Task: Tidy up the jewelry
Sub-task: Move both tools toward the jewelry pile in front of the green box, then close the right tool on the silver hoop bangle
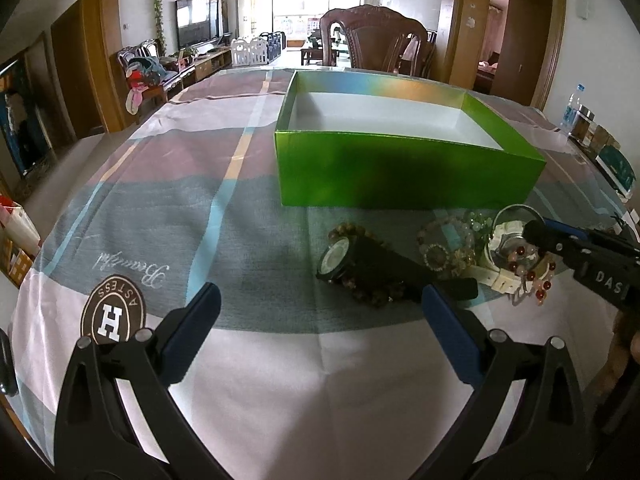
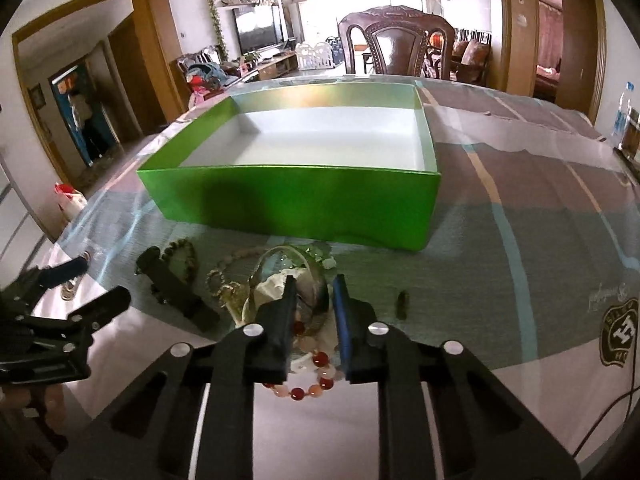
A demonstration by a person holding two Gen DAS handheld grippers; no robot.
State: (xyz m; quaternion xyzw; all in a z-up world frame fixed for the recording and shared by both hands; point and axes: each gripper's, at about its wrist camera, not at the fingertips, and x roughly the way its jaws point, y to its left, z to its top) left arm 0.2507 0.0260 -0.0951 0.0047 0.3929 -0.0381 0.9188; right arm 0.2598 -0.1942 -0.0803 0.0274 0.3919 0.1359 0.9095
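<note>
An empty green box [image 1: 400, 168] with a white inside stands on the tablecloth; it also shows in the right wrist view [image 2: 296, 196]. In front of it lies a jewelry pile: a black watch [image 1: 372, 266] on a brown bead bracelet, pale bead bracelets [image 1: 444, 248], a white watch [image 1: 500, 276], a clear bangle [image 2: 296, 276] and a red-and-pink bead bracelet [image 2: 316, 376]. My left gripper [image 1: 320, 304] is open, just short of the black watch. My right gripper [image 2: 314, 292] is half closed around the bangle and the white watch; a firm grip cannot be seen.
A dark wooden chair [image 1: 372, 40] stands behind the table's far edge. Bottles and boxes [image 1: 592, 128] sit at the table's right side. A small dark piece [image 2: 402, 304] lies on the cloth right of the pile. The left gripper shows in the right wrist view [image 2: 76, 292].
</note>
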